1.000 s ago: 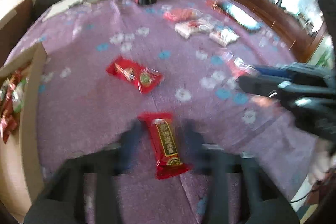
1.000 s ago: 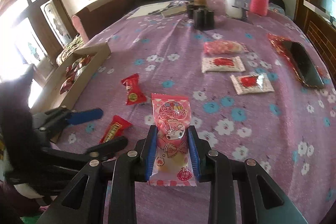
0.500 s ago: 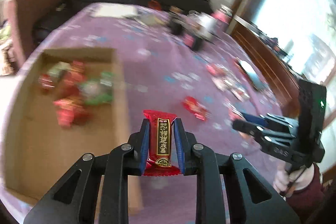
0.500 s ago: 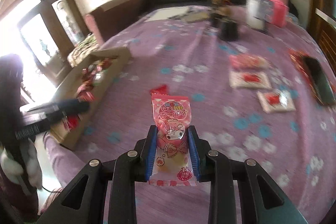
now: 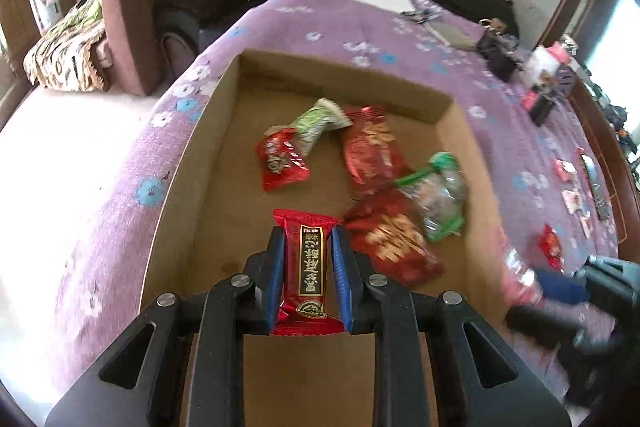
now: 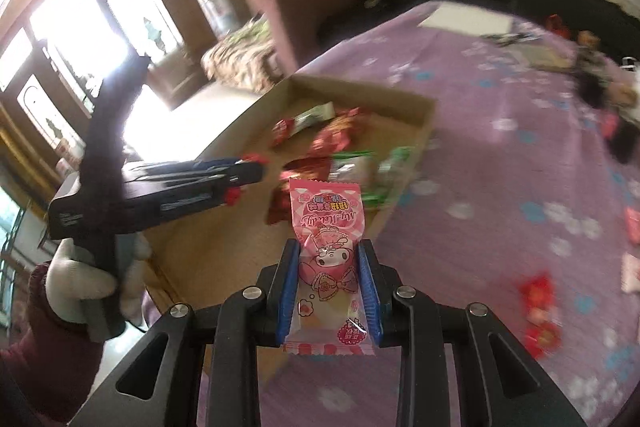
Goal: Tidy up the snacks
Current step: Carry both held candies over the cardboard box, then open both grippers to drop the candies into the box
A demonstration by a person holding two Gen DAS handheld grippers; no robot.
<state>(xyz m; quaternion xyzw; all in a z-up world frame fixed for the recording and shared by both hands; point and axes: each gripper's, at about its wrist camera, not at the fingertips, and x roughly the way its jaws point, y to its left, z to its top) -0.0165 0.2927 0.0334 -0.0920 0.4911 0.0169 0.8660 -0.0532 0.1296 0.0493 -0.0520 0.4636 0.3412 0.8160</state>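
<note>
The left gripper (image 5: 307, 269) grips a red bar (image 5: 307, 263) above the box (image 5: 188, 163), and the right gripper (image 6: 329, 281) grips a pink pack (image 6: 326, 227) near it, probably for dropping both inside.

Cardboard box (image 5: 192, 163), one, beyond the left jaws. Wrapped snacks lying inside it, five:
- three red packets (image 5: 372, 147)
- two green-and-clear packets (image 5: 436, 195)

Red snack bar (image 5: 306, 267), one, between the left jaws. Pink cartoon-print packet (image 6: 328, 247), one, between the right jaws. Loose packets right of the jaws: blurred, uncounted.
</note>
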